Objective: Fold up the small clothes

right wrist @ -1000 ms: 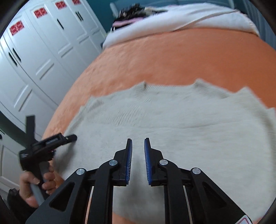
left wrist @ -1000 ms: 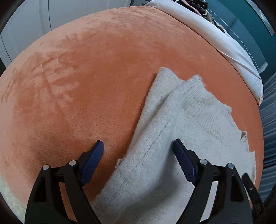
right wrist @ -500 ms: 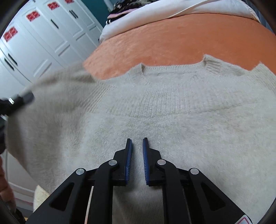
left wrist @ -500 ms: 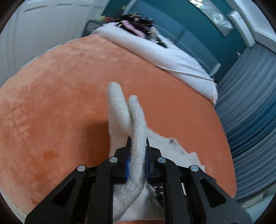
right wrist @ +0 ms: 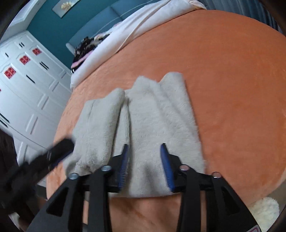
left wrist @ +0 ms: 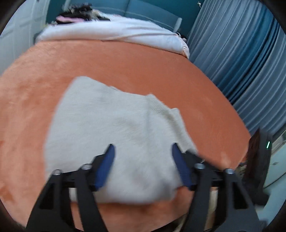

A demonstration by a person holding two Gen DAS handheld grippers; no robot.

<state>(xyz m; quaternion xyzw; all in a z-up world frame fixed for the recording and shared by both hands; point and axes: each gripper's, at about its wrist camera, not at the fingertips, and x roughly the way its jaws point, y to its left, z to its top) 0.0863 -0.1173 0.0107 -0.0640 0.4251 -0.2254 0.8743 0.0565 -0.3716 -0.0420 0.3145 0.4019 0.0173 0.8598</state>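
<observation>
A small cream knit sweater (left wrist: pixel 110 128) lies folded on the orange bedspread (left wrist: pixel 125 58). In the right wrist view the sweater (right wrist: pixel 143 114) shows as a bundle with lengthwise folds on the bedspread (right wrist: pixel 223 71). My left gripper (left wrist: pixel 143 151) is open and hovers just over the near part of the sweater, holding nothing. My right gripper (right wrist: pixel 144 147) is open over the near end of the sweater, holding nothing. The left gripper shows blurred at the left of the right wrist view (right wrist: pixel 59 148), beside the sweater's left edge.
A white duvet (left wrist: pixel 114 30) with dark clothes (left wrist: pixel 78 13) on it lies at the bed's far end. Blue curtains (left wrist: pixel 241 53) hang on the right. White wardrobe doors (right wrist: pixel 26 85) stand left of the bed. A white fluffy rug (right wrist: pixel 264 208) lies by the bed's near corner.
The left gripper let go of the sweater fold it was pinching and opened. The right gripper opened too. The sweater went from spread wide to a narrower folded bundle lying on the bed.
</observation>
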